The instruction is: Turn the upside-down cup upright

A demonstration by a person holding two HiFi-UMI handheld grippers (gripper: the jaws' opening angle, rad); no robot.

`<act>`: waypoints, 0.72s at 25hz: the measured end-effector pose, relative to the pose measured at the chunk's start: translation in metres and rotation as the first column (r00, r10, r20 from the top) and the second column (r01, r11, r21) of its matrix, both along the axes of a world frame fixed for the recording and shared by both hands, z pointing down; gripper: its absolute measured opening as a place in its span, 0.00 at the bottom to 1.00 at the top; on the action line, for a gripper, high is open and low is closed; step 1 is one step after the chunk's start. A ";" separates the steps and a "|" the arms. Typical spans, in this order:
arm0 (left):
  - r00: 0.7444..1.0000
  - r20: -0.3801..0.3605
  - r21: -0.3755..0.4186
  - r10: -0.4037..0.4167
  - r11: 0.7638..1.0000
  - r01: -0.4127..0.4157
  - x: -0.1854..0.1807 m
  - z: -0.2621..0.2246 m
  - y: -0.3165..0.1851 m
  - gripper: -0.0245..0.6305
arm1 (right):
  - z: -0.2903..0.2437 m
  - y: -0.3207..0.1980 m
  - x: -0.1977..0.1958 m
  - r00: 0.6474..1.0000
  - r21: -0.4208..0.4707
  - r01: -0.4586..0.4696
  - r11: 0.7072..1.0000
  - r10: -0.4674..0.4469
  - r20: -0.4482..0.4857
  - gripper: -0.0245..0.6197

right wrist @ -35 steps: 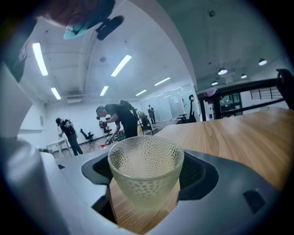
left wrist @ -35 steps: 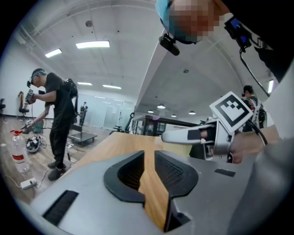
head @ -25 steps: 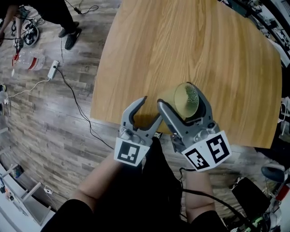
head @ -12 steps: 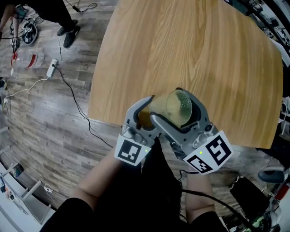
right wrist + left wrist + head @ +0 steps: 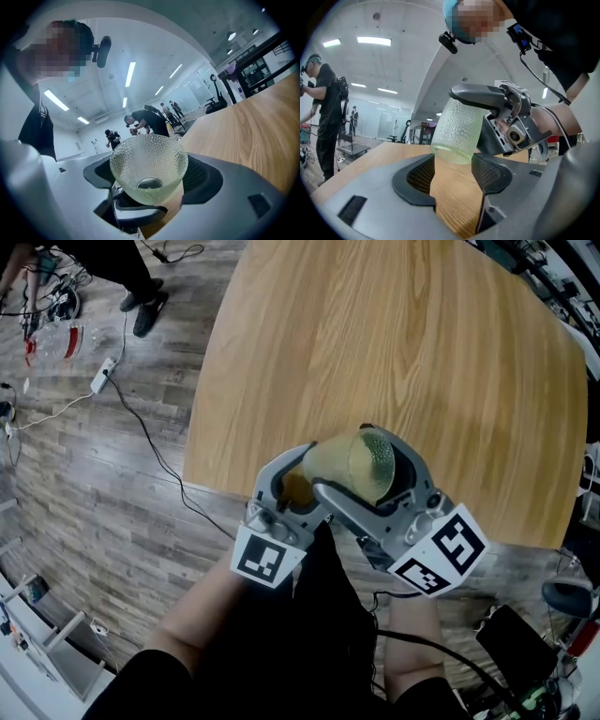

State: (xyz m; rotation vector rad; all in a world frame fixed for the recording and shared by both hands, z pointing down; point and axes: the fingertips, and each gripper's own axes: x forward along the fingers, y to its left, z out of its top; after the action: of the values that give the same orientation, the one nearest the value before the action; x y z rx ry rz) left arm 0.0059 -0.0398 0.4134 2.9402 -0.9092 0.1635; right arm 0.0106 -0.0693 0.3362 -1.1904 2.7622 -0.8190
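Note:
A pale green dimpled glass cup [image 5: 352,463] hangs tilted over the near edge of the wooden table [image 5: 394,343], mouth up and to the right. My right gripper [image 5: 352,460] is shut on its wall; in the right gripper view the cup [image 5: 149,168] sits between the pads [image 5: 201,176], mouth toward the camera. My left gripper [image 5: 305,479] has come to the cup's other end from the left. Its jaws are closing, and the cup's end [image 5: 457,136] stands between the tips of its pads [image 5: 419,176]. No press on the glass shows.
Below the grippers the table's near edge drops to a wood floor with cables and a power strip [image 5: 98,381]. A person's feet [image 5: 141,310] stand at the top left. Other people [image 5: 323,108] stand across the room.
The right gripper has carried the cup a little to the left and tipped it. The left gripper's jaws, empty a second ago, now flank the cup's far end.

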 end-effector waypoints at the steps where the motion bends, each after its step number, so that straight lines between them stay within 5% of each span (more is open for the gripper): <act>1: 1.000 0.001 -0.004 -0.003 1.000 0.003 -0.003 0.001 0.000 0.43 | 0.000 0.001 -0.001 1.000 -0.001 0.005 1.000 -0.005 0.003 0.65; 12: 1.000 0.011 0.020 -0.018 1.000 0.018 -0.004 -0.004 0.002 0.43 | 0.004 0.004 0.009 1.000 -0.011 -0.015 1.000 0.015 0.020 0.64; 18: 0.994 0.113 0.105 0.008 0.994 -0.020 0.007 -0.003 0.004 0.45 | 0.011 0.009 0.008 0.993 0.003 -0.009 1.000 0.009 -0.117 0.64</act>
State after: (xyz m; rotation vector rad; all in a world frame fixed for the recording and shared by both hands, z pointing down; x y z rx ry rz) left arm 0.0131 -0.0358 0.4106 3.0635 -0.9390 0.2936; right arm 0.0184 -0.0605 0.3475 -1.2899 2.8465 -0.7690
